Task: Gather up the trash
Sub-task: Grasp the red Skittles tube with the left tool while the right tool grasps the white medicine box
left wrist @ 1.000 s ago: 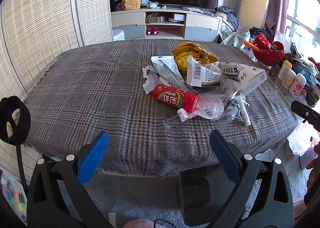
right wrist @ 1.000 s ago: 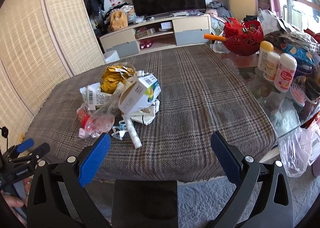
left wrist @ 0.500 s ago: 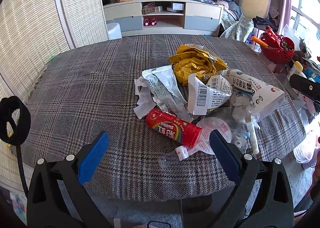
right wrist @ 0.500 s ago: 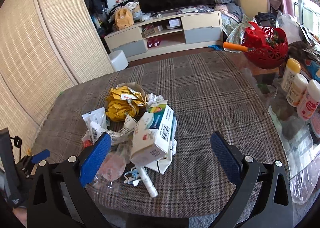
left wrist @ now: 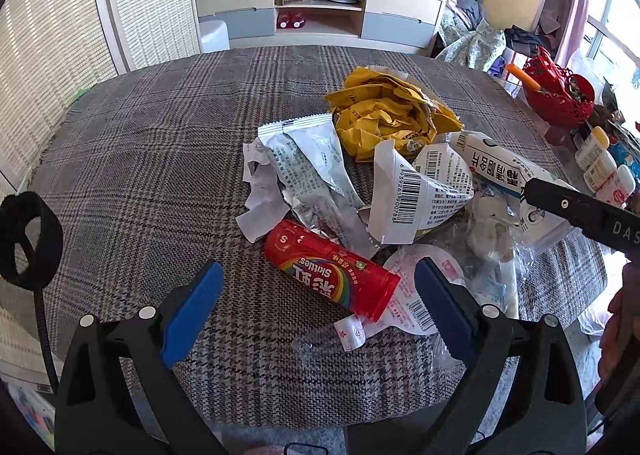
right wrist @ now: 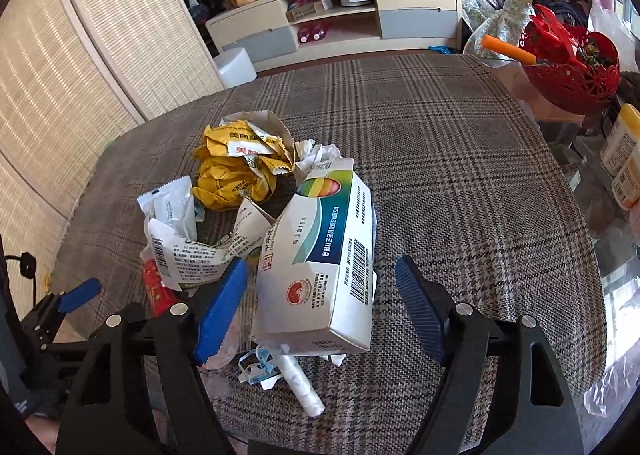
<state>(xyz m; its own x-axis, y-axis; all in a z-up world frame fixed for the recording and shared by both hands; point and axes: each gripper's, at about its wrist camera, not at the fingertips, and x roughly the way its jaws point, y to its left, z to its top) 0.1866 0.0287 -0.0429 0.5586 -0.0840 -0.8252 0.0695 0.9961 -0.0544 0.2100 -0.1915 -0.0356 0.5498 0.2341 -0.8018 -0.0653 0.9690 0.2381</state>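
A heap of trash lies on the plaid-covered table (left wrist: 132, 159). In the left wrist view my left gripper (left wrist: 316, 307) is open, its blue pads on either side of the near end of a red Skittles tube (left wrist: 330, 275), apart from it. Behind the tube lie a silver wrapper (left wrist: 308, 159), crumpled yellow paper (left wrist: 384, 115) and a torn barcode label (left wrist: 416, 191). In the right wrist view my right gripper (right wrist: 320, 307) straddles a white medicine box (right wrist: 320, 267); its jaws are closing and the pads stand clear of the box. A white paper roll (right wrist: 300, 383) pokes out below.
A red basket (right wrist: 572, 71) and several white bottles (right wrist: 620, 159) stand on the glass at the table's right side. A TV cabinet (left wrist: 320, 11) is beyond the far edge. The other gripper's black body (left wrist: 580, 211) reaches in from the right in the left wrist view.
Both grippers have moved forward over the table toward the heap and tilted down. The right gripper's pads have come closer together around the white box. The left gripper stayed open.
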